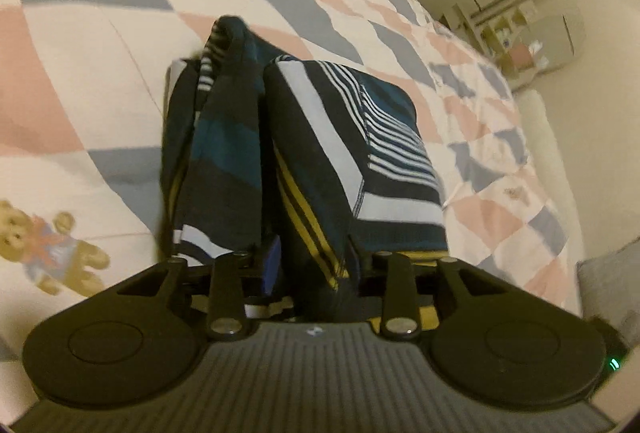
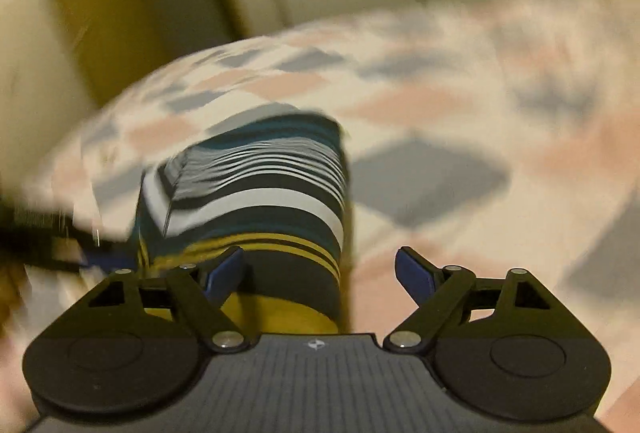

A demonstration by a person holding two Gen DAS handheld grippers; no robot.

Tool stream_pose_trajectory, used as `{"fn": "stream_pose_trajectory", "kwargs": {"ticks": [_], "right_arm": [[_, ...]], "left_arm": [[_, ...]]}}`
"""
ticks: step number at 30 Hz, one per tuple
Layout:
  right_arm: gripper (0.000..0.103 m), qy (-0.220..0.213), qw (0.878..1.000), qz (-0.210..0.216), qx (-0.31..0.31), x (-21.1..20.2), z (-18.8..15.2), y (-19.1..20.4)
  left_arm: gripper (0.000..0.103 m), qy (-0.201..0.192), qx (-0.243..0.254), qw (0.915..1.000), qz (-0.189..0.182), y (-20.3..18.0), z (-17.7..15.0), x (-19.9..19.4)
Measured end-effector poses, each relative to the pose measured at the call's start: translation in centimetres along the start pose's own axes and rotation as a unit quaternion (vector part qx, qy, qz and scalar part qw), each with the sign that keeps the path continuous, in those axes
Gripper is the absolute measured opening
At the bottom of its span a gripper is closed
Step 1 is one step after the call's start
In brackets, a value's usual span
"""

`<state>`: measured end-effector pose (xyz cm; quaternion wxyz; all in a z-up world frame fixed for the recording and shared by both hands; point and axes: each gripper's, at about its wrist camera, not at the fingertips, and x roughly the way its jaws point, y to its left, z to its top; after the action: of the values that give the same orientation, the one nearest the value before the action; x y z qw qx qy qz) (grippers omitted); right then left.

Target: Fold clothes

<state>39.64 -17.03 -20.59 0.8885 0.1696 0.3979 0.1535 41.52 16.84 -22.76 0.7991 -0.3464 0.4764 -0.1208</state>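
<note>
Bed quilt (image 1: 100, 73) | my left gripper (image 1: 312, 265) pinches striped garment (image 1: 360, 137), lifting a fold | right gripper (image 2: 320, 273) gapes wide beside it, holding nothing

Left wrist view, close above the striped garment (image 1: 320, 153), facing along the checked bedspread (image 1: 100, 73) toward its far edge; right wrist view, blurred, equally close, sharing both

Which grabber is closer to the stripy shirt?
Left. The left gripper has the stripy shirt bunched between its fingers. The right gripper is open; the shirt lies beside its left finger, not pinched.
</note>
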Motion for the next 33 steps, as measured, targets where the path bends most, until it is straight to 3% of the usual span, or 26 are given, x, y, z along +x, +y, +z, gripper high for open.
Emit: {"fn": "stream_pose_trajectory", "kwargs": {"ticks": [3,7,13,16,17,18,19,21,24,27,30,33], "right_arm": [[0.083,0.018,0.992,0.036,0.116,1.0,0.5,-3.2],[0.083,0.03,0.984,0.065,0.163,2.4,0.6,-4.5],[0.083,0.046,0.972,0.094,0.21,3.8,0.5,-5.7],[0.083,0.053,0.968,0.099,0.226,4.4,0.4,-6.0],[0.083,0.055,0.967,0.099,0.229,4.6,0.3,-6.1],[0.083,0.057,0.966,0.099,0.231,4.7,0.3,-6.1],[0.083,0.058,0.966,0.1,0.231,4.7,0.4,-6.0],[0.071,0.056,0.968,0.107,0.22,4.5,0.9,-5.5],[0.068,0.046,0.981,0.114,0.147,3.7,2.2,-2.9],[0.068,0.047,0.991,0.112,0.058,3.4,3.1,0.7],[0.068,0.063,0.994,0.088,-0.007,4.8,2.7,3.6],[0.068,0.072,0.993,0.066,-0.065,6.7,1.5,5.1]], "left_arm": [[0.044,-0.003,-0.026,0.9996,0.01,1.2,0.2,0.9],[0.046,-0.002,-0.07,0.9974,-0.018,3.2,0.7,1.6],[0.047,0.008,-0.061,0.9962,-0.061,2.7,1.6,3.2],[0.042,0.014,-0.042,0.9971,-0.062,2.1,1.9,3.9],[0.037,0.015,-0.036,0.9974,-0.06,1.9,1.9,3.9],[0.025,0.016,-0.03,0.9978,-0.057,1.7,1.9,4.0],[0.021,0.011,-0.018,0.9981,-0.058,1.2,1.9,3.7],[0.017,-0.008,0.021,0.9979,-0.06,-0.5,2.0,2.3],[0.017,-0.047,0.103,0.9922,-0.052,-3.6,2.2,-0.9],[0.017,-0.074,0.141,0.9866,-0.036,-4.4,2.6,-3.6],[0.018,-0.069,0.129,0.9892,0.002,-1.9,3.3,-3.2],[0.022,-0.04,0.071,0.9965,0.019,2.5,3.2,-0.3]]}}
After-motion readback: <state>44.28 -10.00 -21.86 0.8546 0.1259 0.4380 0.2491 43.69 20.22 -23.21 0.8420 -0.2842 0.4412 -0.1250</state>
